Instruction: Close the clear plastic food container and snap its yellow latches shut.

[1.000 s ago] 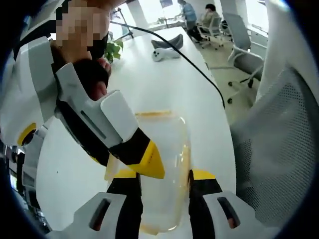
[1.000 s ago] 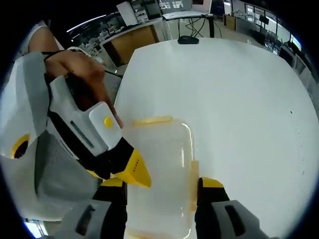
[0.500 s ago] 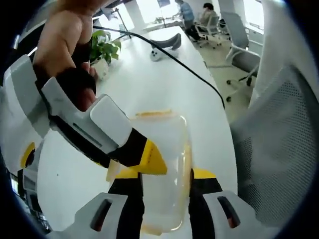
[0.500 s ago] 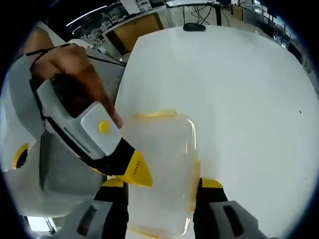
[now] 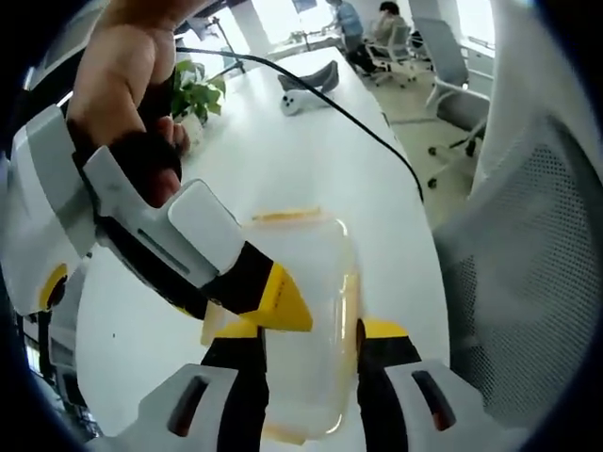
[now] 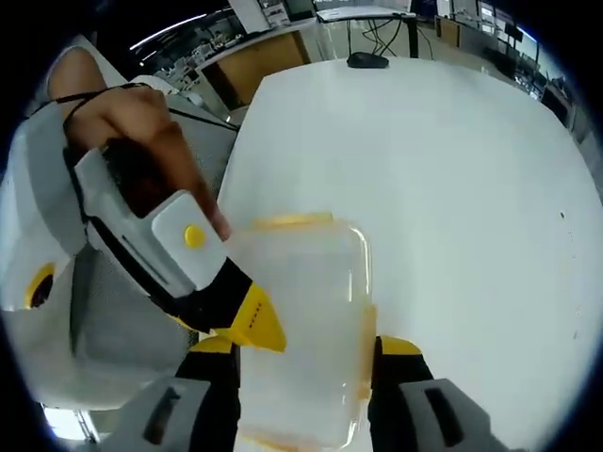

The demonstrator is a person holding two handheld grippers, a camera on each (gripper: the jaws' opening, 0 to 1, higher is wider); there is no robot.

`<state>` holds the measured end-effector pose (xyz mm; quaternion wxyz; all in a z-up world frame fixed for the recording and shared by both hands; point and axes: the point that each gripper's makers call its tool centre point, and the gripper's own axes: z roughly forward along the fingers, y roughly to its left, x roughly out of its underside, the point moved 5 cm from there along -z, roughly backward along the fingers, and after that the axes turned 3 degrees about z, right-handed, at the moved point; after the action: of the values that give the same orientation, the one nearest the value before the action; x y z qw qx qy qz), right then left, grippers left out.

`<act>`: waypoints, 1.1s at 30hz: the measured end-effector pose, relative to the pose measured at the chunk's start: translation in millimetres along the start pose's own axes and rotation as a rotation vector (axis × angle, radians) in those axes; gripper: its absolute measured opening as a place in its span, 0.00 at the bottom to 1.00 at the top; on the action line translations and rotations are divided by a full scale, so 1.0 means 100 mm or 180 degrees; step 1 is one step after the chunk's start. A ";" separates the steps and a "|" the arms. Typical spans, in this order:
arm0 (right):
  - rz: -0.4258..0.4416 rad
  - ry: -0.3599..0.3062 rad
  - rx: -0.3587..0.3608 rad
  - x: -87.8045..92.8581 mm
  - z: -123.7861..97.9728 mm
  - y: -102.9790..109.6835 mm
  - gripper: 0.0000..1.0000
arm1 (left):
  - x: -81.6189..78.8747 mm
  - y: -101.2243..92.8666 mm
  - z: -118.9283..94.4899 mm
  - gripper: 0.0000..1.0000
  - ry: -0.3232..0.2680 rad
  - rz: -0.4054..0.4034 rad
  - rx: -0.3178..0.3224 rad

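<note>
Two grippers work on one clear plastic food container (image 5: 301, 311) that sits on the white surface (image 5: 311, 160). In the left gripper view, the left gripper (image 5: 311, 344) has its fingers open, one on each side of the box, and the box lies between them. The right gripper (image 5: 273, 301) comes in from the left of that view with its yellow tip on the box's left edge.

In the right gripper view, the right gripper (image 6: 306, 353) also has its fingers apart around the box, and the left gripper (image 6: 250, 320) reaches in with its yellow tip at the box's side. I cannot tell if either gripper squeezes the box.

The lid looks to be down on the box. A yellow latch (image 6: 292, 221) shows at the far end and another yellow latch (image 6: 366, 325) on the right side. I cannot tell which latches are snapped. My guess is that the lid step is done and pressing the latches is what is left
</note>
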<state>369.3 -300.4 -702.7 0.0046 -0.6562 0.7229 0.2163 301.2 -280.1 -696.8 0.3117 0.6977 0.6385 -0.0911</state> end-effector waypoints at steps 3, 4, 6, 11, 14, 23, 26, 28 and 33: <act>0.0054 -0.0101 0.0038 0.00 -0.01 0.00 0.54 | 0.01 0.01 -0.01 0.34 -0.0041 -0.0010 0.0013; 0.0057 -0.0121 0.0046 0.00 -0.01 0.02 0.55 | 0.01 0.02 0.00 0.34 -0.0044 0.0012 0.0009; 0.0059 -0.0181 0.0084 0.00 -0.01 0.03 0.56 | 0.01 0.01 -0.01 0.34 -0.0059 0.0058 0.0013; -0.0157 -0.0375 0.0330 0.01 -0.06 0.07 0.55 | 0.02 0.05 -0.01 0.35 -0.0137 0.0034 0.0075; -0.0202 -0.0426 0.0431 0.02 -0.07 0.10 0.54 | 0.01 0.08 -0.03 0.34 -0.0204 -0.0116 0.0147; -0.0256 -0.0642 0.0665 0.14 -0.17 0.17 0.53 | 0.01 0.07 -0.07 0.28 -0.0291 -0.0188 0.0314; -0.0126 -0.0748 0.0711 0.19 -0.21 0.18 0.53 | 0.01 0.05 -0.08 0.24 -0.0309 -0.0173 0.0355; -0.0015 -0.0918 0.0697 0.19 -0.26 0.21 0.54 | 0.03 0.06 -0.09 0.22 -0.0304 -0.0183 0.0334; 0.0097 -0.1174 0.0802 0.20 -0.38 0.27 0.53 | 0.00 0.11 -0.17 0.19 -0.0413 -0.0203 0.0278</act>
<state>351.8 -330.4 -665.8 0.2155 -0.5888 0.7410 0.2406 307.5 -270.3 -680.0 0.3187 0.6826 0.6343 -0.1738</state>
